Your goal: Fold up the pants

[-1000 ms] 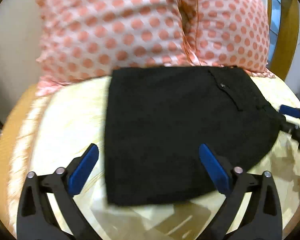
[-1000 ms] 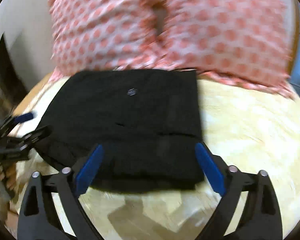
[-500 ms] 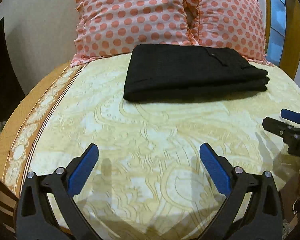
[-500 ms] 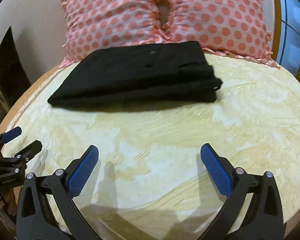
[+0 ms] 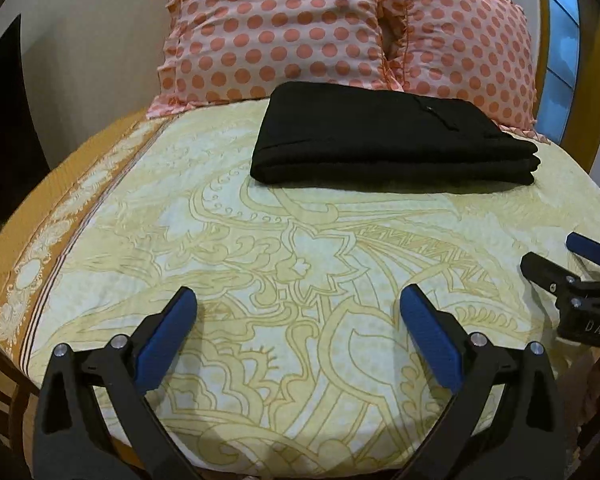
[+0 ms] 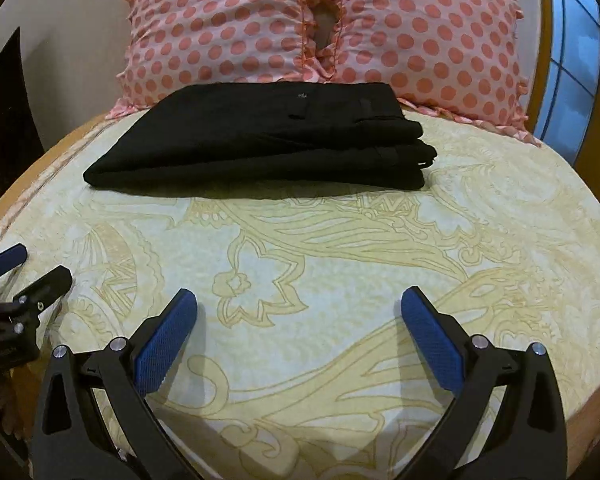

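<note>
The black pants [image 5: 392, 140] lie folded in a flat stack at the far end of the bed, just in front of the pillows; they also show in the right wrist view [image 6: 268, 140]. My left gripper [image 5: 298, 312] is open and empty, well back from the pants near the bed's front edge. My right gripper [image 6: 299, 312] is open and empty, also well back. The right gripper shows at the right edge of the left wrist view [image 5: 560, 260]. The left gripper shows at the left edge of the right wrist view [image 6: 28, 266].
The bed carries a yellow patterned sheet [image 5: 300, 260] with an orange border on the left [image 5: 40, 240]. Two pink polka-dot pillows [image 5: 276, 28] [image 5: 468, 52] lean at the head. A window [image 6: 576, 60] and wooden frame stand at the right.
Both grippers have pulled back and away from the folded pants toward the bed's front edge. The pants stay in place by the pillows. Both stay open.
</note>
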Tool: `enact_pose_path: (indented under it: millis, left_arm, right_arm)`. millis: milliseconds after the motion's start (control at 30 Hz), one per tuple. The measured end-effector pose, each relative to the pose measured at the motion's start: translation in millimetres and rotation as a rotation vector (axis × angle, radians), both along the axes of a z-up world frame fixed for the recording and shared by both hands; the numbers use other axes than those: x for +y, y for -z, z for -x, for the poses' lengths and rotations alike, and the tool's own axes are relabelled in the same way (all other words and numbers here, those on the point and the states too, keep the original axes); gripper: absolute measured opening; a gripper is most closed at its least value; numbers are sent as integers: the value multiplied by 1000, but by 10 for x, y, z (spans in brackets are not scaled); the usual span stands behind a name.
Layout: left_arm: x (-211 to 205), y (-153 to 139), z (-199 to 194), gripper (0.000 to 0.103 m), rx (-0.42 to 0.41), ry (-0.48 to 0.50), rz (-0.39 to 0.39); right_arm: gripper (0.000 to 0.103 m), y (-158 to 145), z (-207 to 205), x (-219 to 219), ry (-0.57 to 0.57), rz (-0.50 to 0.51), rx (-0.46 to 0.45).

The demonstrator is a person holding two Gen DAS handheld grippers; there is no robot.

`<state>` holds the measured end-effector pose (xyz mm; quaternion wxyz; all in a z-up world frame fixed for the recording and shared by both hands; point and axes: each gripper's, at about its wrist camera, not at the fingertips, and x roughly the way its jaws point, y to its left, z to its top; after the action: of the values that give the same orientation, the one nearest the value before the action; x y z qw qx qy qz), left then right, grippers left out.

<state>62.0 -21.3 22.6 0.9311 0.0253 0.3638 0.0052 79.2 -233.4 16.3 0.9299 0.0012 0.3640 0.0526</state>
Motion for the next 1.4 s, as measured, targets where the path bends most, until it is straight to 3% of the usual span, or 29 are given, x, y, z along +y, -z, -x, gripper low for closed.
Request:
enact_pose_path:
  millis: [433,1400]
  left_arm:
    - [-10,23,48,101,-46,1,3]
    - [-20,23,50,101,-46,-2,2]
  right_arm:
    - [102,27,72,12,57,0,-59]
    - [102,29,73,11,55,0,-60]
